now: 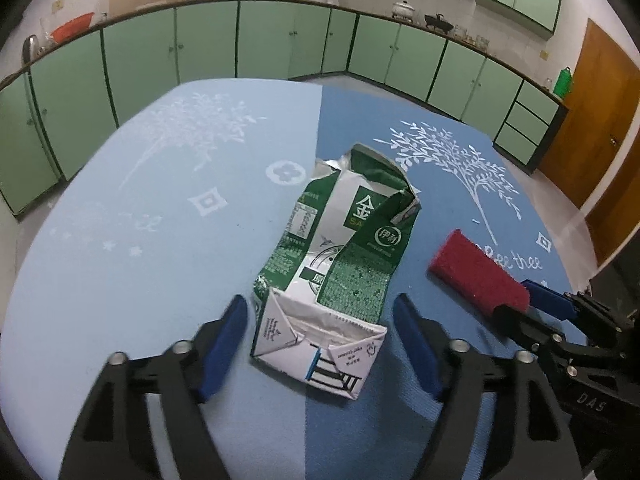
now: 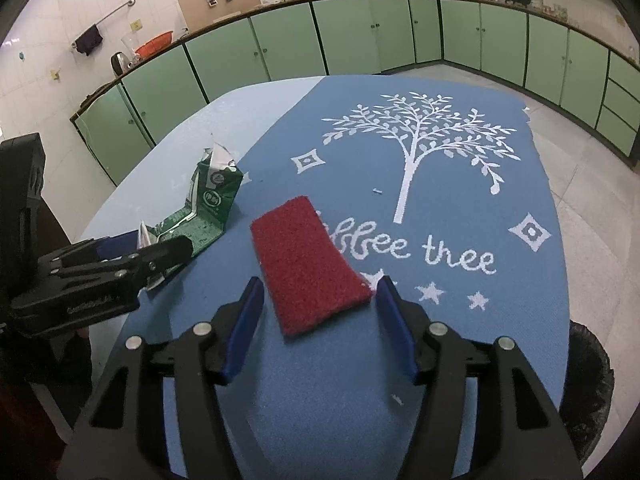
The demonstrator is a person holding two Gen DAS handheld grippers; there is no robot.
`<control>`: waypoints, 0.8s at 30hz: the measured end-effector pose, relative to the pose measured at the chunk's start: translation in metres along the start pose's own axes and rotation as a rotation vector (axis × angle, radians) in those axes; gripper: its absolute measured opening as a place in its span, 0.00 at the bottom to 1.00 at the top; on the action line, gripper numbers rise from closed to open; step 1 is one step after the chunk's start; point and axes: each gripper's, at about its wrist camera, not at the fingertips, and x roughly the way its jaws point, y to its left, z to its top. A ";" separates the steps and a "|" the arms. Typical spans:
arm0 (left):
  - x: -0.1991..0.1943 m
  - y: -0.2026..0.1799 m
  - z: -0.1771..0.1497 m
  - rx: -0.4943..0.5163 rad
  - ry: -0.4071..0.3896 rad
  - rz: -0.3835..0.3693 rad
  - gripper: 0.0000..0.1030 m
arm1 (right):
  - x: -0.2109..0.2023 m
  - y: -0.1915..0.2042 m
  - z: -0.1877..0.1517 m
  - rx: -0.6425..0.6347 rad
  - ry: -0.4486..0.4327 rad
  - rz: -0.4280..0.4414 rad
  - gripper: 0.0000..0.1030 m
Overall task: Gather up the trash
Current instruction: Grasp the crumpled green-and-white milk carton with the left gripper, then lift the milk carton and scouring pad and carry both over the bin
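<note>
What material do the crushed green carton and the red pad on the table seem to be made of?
The milk carton looks like coated paperboard with a glossy printed skin: it keeps sharp creases, and its torn top shows a silvery lining, perhaps foil. The red scouring pad looks like coarse synthetic fibre, matte and fuzzy at its edges; it could also be felt.

Blue tree-print tablecloth [image 2: 460, 92]; green cabinets [image 1: 208, 40] behind.

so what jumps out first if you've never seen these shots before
A crushed green and white milk carton lies on the blue tablecloth, framed by the open left tongs. To its right a red scrubbing pad lies flat before the open right tongs, near a white tree print.
</note>
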 end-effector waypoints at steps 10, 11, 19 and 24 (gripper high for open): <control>0.004 -0.007 -0.002 0.058 0.001 0.039 0.60 | 0.010 -0.002 0.007 -0.015 0.014 0.003 0.52; 0.003 -0.005 -0.001 0.050 -0.004 0.031 0.59 | 0.009 -0.003 0.006 -0.017 0.012 0.002 0.51; -0.009 -0.002 -0.002 0.024 -0.041 0.038 0.57 | -0.013 -0.003 0.003 0.001 -0.056 -0.039 0.51; -0.024 -0.004 0.001 0.013 -0.077 0.027 0.57 | -0.031 -0.009 0.006 0.016 -0.092 -0.046 0.51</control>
